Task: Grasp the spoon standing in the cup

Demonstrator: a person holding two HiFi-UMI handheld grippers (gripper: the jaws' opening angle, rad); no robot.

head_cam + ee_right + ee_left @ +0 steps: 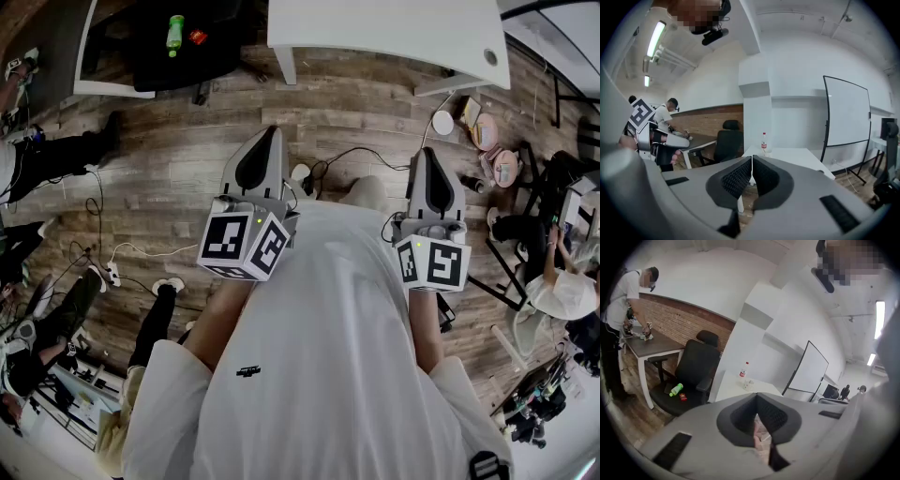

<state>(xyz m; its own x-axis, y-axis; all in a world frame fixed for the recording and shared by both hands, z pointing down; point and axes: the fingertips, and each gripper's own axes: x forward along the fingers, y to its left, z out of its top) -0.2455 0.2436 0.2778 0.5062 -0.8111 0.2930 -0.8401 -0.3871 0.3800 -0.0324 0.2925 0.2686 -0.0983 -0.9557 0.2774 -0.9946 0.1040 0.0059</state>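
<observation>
Left gripper view shows my left tongs (757,398) pressed fully together, the two dark ribbed pads meeting at their tips with nothing pinched between them. In the small gap behind the pads a pinkish patch shows that I cannot identify. My right tongs (752,160) are likewise shut, pad against pad, and hold nothing. In the head view both sit low in front of my white shirt (328,356), side by side and apart, touching no object and well away from the white worktop (733,386). That worktop lies at centre frame in the left gripper view, beyond the tongs' tips, and carries a clear bottle (744,370) with a red label. Just beside the bottle, to its lower right, stands a small pale thing that may be the cup (748,384); it is too small and soft to be sure, and the spoon I cannot make out at all. In the head view the worktop's far part is cut off by the top edge of the frame, so neither the bottle nor the cup appears there, and my shirt hides the floor in the lower half of that frame.
</observation>
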